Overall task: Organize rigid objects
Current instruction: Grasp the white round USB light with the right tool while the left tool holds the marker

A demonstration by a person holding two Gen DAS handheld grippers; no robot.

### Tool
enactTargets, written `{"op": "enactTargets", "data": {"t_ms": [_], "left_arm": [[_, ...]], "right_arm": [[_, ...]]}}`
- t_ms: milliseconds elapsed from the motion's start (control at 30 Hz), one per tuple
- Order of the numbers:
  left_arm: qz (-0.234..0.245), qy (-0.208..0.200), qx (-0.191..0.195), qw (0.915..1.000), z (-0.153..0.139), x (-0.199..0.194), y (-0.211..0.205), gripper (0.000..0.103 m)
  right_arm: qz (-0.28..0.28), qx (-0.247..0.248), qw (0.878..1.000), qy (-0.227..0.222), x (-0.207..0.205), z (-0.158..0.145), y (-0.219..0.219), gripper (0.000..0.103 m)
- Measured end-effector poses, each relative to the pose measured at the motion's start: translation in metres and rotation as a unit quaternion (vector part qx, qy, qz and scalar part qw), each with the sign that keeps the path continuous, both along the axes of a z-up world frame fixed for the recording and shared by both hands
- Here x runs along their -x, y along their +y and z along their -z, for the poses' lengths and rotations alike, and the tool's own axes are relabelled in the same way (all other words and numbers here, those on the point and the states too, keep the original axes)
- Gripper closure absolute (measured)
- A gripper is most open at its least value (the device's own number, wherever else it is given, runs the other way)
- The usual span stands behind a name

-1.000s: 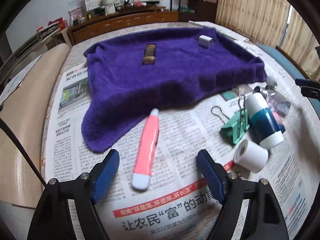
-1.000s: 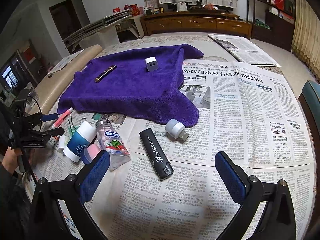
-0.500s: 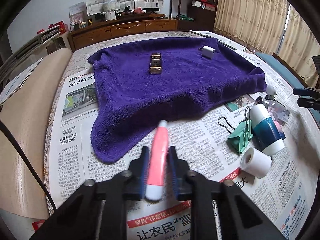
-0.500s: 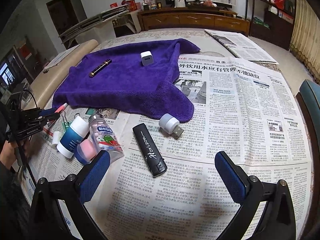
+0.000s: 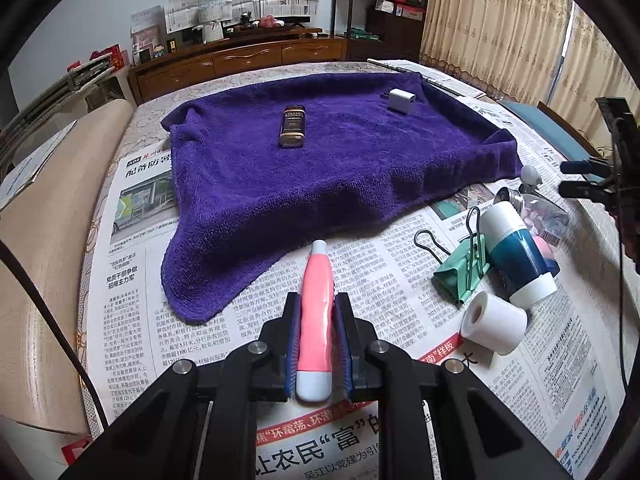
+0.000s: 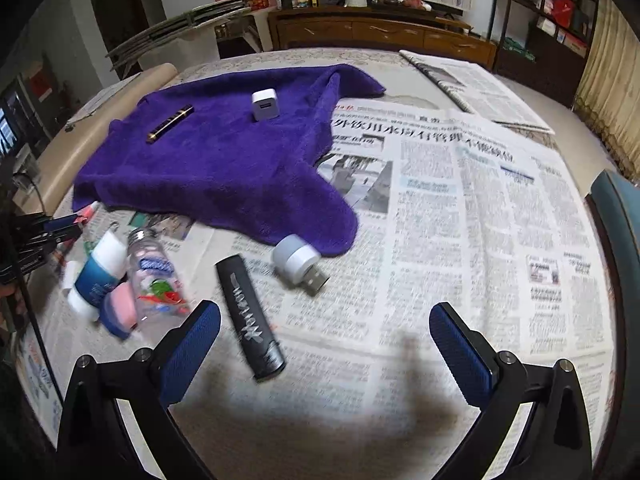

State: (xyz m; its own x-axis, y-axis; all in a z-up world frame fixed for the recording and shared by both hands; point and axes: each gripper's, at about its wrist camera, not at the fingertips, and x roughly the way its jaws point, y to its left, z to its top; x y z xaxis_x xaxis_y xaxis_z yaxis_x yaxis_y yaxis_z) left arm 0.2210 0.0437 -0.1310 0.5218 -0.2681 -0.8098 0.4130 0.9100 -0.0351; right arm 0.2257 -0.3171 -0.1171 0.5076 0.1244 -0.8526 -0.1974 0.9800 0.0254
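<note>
My left gripper (image 5: pixel 316 308) is shut on a pink and white pen-shaped tool (image 5: pixel 316 292), held over the newspaper just in front of the purple towel (image 5: pixel 340 160). A dark lighter (image 5: pixel 293 126) and a white charger cube (image 5: pixel 401 100) lie on the towel. My right gripper (image 6: pixel 324 344) is open and empty, low over the newspaper, with a black lighter (image 6: pixel 250 312) just ahead of its left finger. A grey USB light (image 6: pixel 298 262) lies beyond it. The left gripper also shows at the left edge of the right wrist view (image 6: pixel 60 226).
To the right of the left gripper lie a green binder clip (image 5: pixel 464 268), a blue and white bottle (image 5: pixel 520 256), a white tape roll (image 5: pixel 492 322) and a clear candy bottle (image 6: pixel 156 272). A padded bench (image 5: pixel 40 240) runs along the table's left side. Newspaper (image 6: pixel 460 208) covers the table.
My left gripper closed on the pink tool and lifted it slightly. My right gripper moved down and forward toward the black lighter, still open.
</note>
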Motion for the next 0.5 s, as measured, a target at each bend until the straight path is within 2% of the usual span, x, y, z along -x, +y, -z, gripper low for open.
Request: {"op": "enactTargets", "data": {"t_ms": [100,233,400,500], "left_arm": [[-0.003,0.004,0.006,1.0,0.0,-0.001,0.002,0.087],[-0.001,0.007,0.009,0.9999,0.0,-0.002,0.003,0.086],[-0.001,0.007,0.007,0.9999,0.0,-0.003,0.002,0.086],[0.0,0.006,0.006,1.0,0.0,-0.002,0.002,0.086]], "right_arm": [[-0.011,0.004,1.0,-0.006,-0.007,0.004,-0.001,0.009],[-0.017,-0.003,1.0,0.016,-0.017,0.018,-0.002,0.031],[-0.052,0.019,0.998,-0.005,-0.027,0.019,0.012,0.04],[-0.07,0.018,0.997,-0.008,-0.027,0.017,0.018,0.051]]}}
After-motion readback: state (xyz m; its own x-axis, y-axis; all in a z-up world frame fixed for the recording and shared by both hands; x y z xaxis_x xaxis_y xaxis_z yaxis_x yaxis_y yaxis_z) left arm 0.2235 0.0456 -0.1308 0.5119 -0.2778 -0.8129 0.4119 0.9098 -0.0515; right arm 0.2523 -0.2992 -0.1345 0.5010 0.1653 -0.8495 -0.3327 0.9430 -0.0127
